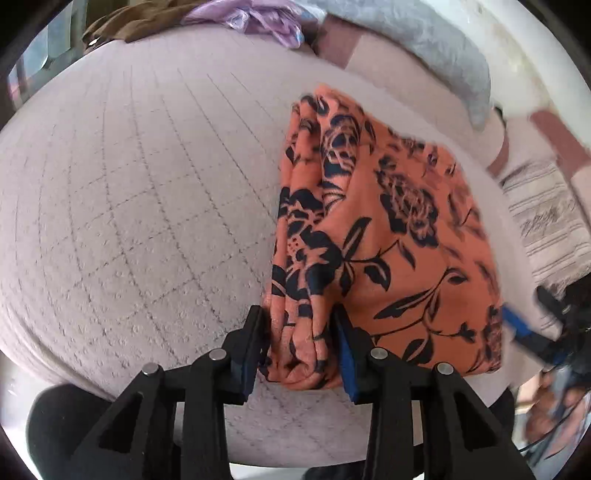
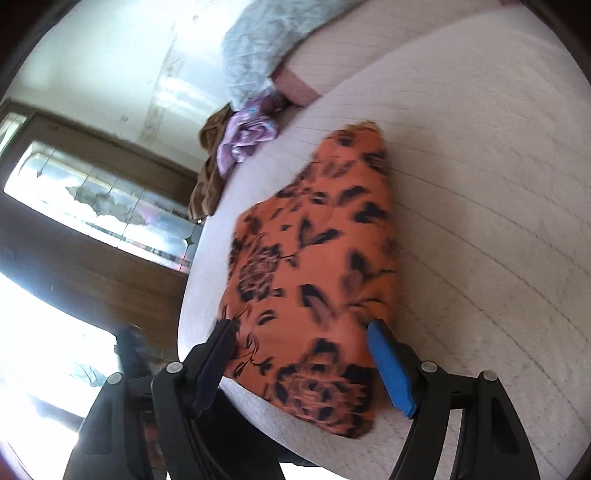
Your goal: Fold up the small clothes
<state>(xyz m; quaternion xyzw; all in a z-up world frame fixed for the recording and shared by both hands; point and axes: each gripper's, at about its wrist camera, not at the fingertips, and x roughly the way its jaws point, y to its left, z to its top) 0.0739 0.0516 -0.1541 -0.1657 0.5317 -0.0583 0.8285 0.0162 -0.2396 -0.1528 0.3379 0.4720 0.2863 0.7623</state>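
An orange cloth with a dark flower print lies folded on the pale quilted bed cover. My left gripper is shut on the cloth's bunched, layered left edge, which fills the gap between the pads at the near end. In the right wrist view the same cloth lies near the bed's left edge. My right gripper stands open, its fingers straddling the cloth's near end without pressing on it. The right gripper's blue pad shows at the cloth's right side in the left wrist view.
A lilac garment and a brown one lie at the far edge of the bed. A grey fluffy pillow and a striped cloth lie to the right. The bed's edge drops off beside a wooden wall with windows.
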